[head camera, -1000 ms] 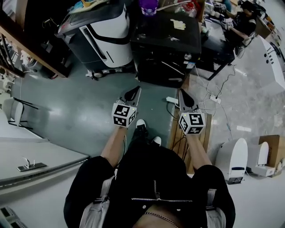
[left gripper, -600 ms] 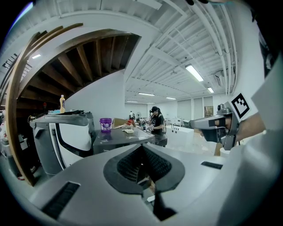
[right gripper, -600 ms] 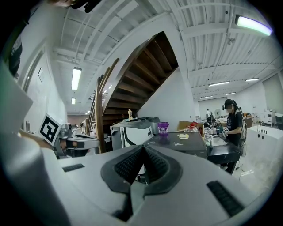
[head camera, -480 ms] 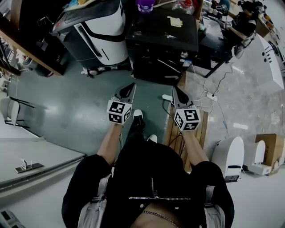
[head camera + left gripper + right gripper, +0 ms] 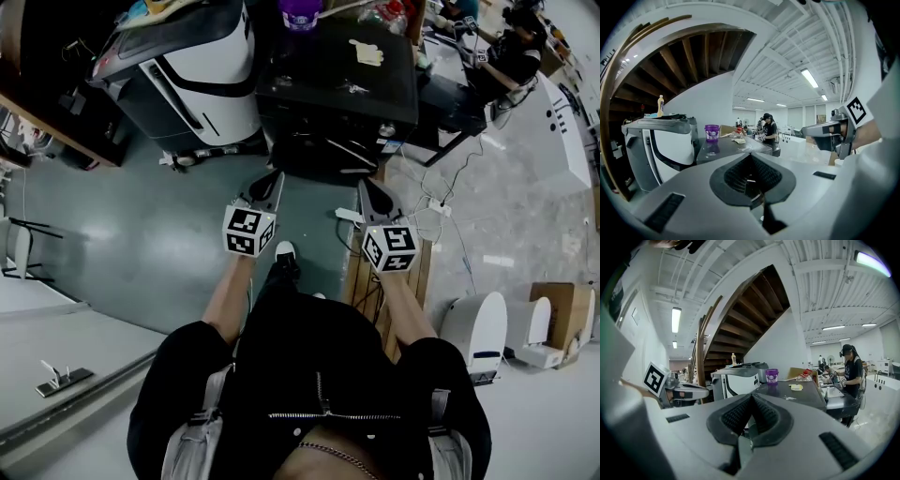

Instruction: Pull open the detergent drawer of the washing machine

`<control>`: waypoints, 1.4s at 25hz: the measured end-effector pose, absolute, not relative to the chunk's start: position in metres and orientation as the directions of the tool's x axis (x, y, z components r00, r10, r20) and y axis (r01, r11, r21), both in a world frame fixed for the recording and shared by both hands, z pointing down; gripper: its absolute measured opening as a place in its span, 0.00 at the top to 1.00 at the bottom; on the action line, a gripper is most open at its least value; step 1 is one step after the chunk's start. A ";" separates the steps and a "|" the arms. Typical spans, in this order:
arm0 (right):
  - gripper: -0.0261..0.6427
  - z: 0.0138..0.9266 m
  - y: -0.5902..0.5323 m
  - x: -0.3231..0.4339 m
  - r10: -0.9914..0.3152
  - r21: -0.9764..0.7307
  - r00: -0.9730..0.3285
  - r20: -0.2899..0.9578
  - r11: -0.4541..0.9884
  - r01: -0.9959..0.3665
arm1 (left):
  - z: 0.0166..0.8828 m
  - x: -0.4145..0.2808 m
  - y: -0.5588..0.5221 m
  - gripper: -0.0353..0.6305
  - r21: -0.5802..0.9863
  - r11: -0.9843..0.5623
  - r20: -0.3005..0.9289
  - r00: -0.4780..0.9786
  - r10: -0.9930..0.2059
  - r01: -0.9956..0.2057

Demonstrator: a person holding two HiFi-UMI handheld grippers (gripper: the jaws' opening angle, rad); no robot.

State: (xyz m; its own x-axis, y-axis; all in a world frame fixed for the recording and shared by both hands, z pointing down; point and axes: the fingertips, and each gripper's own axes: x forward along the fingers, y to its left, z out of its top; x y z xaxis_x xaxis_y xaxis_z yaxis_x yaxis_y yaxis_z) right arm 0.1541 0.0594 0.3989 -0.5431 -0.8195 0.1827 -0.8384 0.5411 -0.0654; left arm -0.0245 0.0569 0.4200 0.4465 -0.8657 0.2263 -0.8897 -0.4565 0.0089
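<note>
Head view: grey-green floor [image 5: 141, 244], black appliance [image 5: 337, 84] ahead, left gripper [image 5: 276, 178] and right gripper [image 5: 365, 186] both closed, empty.

A dark, box-shaped washing machine [image 5: 337, 80] is being shown from above in the head view, standing upright on the grey floor [image 5: 141, 216] at the top centre of the picture. Its flat, glossy black top is being seen almost in full, while its front face is lying in shadow, turned toward the viewer. A small round knob [image 5: 387, 129] is being glimpsed near the front's upper right corner. The detergent drawer is being lost in that dark front, so whether it is shut or pulled out cannot be told. A white-and-grey machine [image 5: 202, 70] is standing just beside the washing machine on its left.
</note>
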 end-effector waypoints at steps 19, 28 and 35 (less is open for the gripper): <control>0.95 0.395 -0.074 0.093 -0.867 -0.044 -0.452 0.209 0.453 -0.890 | 0.442 -0.079 -0.094 0.92 0.066 -0.551 0.269 0.546 -0.793 -0.832; 0.95 0.410 -0.124 0.095 -0.862 -0.060 -0.456 0.223 0.455 -0.889 | 0.455 -0.075 -0.144 0.92 0.105 -0.541 0.278 0.547 -0.789 -0.834; 0.95 0.407 -0.184 0.096 -0.850 -0.067 -0.480 0.215 0.478 -0.876 | 0.461 -0.068 -0.196 0.92 0.124 -0.520 0.290 0.532 -0.796 -0.845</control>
